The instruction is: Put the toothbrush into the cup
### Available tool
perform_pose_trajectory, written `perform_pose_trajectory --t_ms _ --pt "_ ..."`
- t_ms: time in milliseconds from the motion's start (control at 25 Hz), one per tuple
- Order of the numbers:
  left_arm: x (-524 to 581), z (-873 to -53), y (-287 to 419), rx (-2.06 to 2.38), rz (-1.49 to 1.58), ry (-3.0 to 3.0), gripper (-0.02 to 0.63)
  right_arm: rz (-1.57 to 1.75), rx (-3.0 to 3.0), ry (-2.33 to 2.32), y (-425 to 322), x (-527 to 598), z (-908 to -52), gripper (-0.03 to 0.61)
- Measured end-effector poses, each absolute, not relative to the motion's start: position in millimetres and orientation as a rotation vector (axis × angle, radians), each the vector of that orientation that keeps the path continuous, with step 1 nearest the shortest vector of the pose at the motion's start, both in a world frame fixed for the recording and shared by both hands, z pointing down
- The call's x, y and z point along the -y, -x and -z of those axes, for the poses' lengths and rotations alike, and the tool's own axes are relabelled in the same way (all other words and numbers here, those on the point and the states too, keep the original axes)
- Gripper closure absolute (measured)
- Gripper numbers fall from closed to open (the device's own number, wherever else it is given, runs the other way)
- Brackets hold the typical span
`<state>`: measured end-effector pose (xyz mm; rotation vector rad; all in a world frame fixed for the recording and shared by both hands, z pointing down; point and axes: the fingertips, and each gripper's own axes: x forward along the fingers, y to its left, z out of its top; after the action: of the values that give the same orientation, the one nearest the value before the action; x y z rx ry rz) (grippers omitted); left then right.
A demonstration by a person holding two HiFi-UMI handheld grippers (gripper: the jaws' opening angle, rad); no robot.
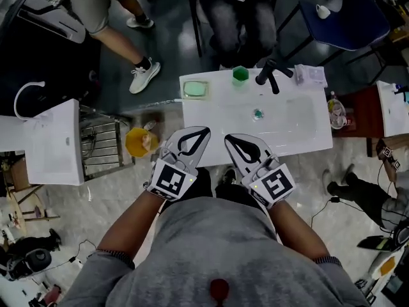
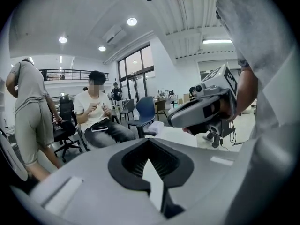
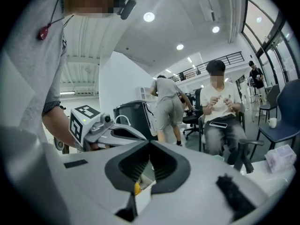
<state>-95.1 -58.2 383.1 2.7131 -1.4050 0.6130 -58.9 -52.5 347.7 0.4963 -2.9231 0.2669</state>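
Two hand-held grippers hover side by side at the near edge of a white washbasin [image 1: 291,123], seen from the head view. The left gripper [image 1: 204,131] has its jaws together with nothing between them, and its own view shows the tips meeting. The right gripper [image 1: 229,138] is likewise closed on nothing. Each carries a cube with square markers just short of the person's forearm.

On the basin's far rim stands the green cup [image 1: 240,74], upright, just left of the black tap [image 1: 273,75]. A pale green soap dish [image 1: 195,89] lies in the basin's far left corner. A small white packet [image 1: 310,75] sits on the far rim to the right of the tap. The drain [image 1: 257,114] shows as a greenish spot in the middle of the bowl. The toothbrush cannot be made out in any view.

Beyond the basin a seated person [image 1: 236,11] has a phone on the lap, and another person stands farther left. A yellow object [image 1: 140,141] lies on a wire rack just left of the basin.
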Motion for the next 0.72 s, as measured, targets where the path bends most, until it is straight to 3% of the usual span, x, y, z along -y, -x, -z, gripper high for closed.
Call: perform_pose_trajectory --t_ms 720 --pt "141.4 -516.9 149.6 1.061 -1.039 -2.636 0.584 -0.423 2.744 -0.797 106.8 129.2 -434.1 0.563"
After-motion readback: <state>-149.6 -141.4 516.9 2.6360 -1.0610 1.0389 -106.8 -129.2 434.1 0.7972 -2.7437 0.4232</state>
